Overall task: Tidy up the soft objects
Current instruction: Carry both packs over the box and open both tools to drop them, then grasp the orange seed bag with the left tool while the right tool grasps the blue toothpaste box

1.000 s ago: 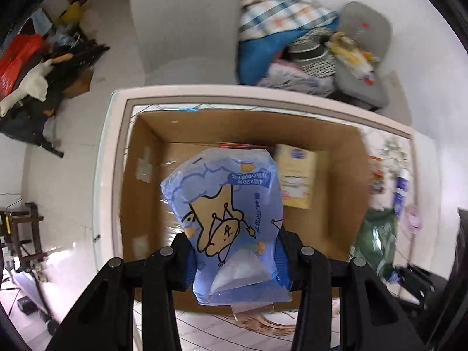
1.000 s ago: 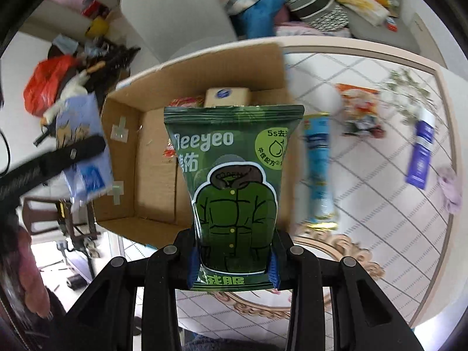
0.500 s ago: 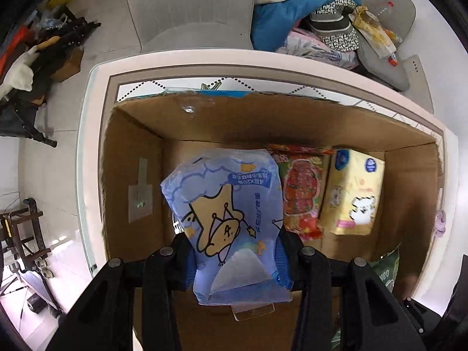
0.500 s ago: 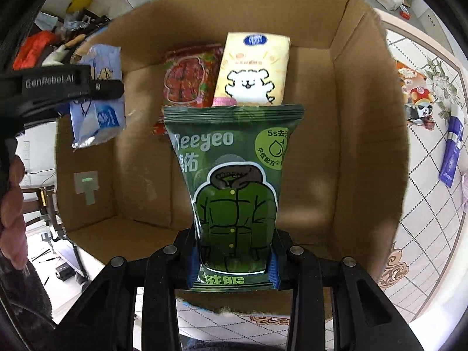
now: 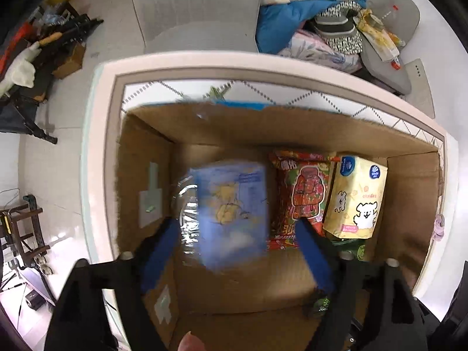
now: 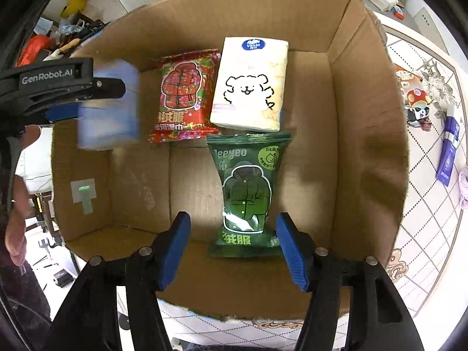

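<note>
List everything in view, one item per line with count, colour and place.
cardboard box: 1, brown, on the table
green pack: 1, green, box floor, between the open right tongs
red pack: 1, red, far end of box
tissue pack: 1, cream, right of red pack
blue pack: 1, blue, blurred, between the open left tongs
purple tube: 1, on table right of box
left tongs: 1, black, blue pads
right tongs: 1, black, blue pads

Both grippers point down. The left gripper (image 5: pixel 237 251) has its blue-padded fingers (image 5: pixel 162 251) spread wide apart, gripping nothing, though blur makes contact hard to judge. The right gripper (image 6: pixel 234 248) is likewise spread wide, its blue pads (image 6: pixel 291 251) pressing on nothing.
</note>
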Demonstrator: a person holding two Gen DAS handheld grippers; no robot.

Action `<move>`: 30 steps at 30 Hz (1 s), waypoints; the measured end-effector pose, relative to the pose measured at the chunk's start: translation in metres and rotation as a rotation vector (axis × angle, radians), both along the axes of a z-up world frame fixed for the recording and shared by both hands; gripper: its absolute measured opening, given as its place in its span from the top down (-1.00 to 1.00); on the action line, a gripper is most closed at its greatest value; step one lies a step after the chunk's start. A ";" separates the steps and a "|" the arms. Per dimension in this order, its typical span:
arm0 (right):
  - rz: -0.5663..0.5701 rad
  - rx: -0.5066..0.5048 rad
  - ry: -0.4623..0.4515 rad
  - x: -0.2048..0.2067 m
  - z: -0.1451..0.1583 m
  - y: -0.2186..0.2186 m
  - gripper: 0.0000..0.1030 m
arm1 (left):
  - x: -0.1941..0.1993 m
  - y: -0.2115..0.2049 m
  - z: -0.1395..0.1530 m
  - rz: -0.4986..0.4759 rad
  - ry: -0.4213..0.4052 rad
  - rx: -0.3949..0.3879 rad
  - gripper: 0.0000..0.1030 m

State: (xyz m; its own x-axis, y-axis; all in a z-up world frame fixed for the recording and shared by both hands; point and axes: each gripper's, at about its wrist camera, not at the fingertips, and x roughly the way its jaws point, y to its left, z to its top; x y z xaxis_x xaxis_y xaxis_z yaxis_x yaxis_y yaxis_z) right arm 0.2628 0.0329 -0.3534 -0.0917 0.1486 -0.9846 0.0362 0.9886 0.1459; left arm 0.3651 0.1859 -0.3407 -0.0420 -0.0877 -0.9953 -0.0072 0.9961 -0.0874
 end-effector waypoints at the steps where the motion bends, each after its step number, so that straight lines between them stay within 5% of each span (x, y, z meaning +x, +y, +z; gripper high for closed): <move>1: 0.002 -0.003 -0.003 -0.001 0.001 0.000 -0.23 | 0.000 0.001 0.003 0.000 -0.005 0.004 -0.77; 6: 0.005 -0.020 -0.028 -0.006 0.013 0.000 -0.34 | -0.011 0.003 0.029 -0.001 -0.056 0.007 -0.81; 11: 0.005 -0.028 -0.068 -0.015 0.031 -0.006 -0.91 | -0.039 0.002 0.056 0.006 -0.140 0.005 -0.98; 18: 0.005 -0.076 -0.155 -0.035 0.072 -0.026 -0.92 | -0.104 0.003 0.089 0.032 -0.222 -0.039 -0.99; 30: 0.036 -0.056 -0.252 -0.081 0.120 -0.045 -0.92 | -0.179 -0.012 0.137 0.044 -0.315 0.057 -0.99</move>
State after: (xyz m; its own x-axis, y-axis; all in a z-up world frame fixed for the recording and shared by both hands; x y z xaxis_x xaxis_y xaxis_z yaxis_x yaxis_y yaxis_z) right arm 0.1815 -0.0121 -0.2339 0.1538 0.0943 -0.9836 -0.0299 0.9954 0.0907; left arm 0.1859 0.1734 -0.2034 0.2713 -0.0263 -0.9621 -0.0320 0.9988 -0.0364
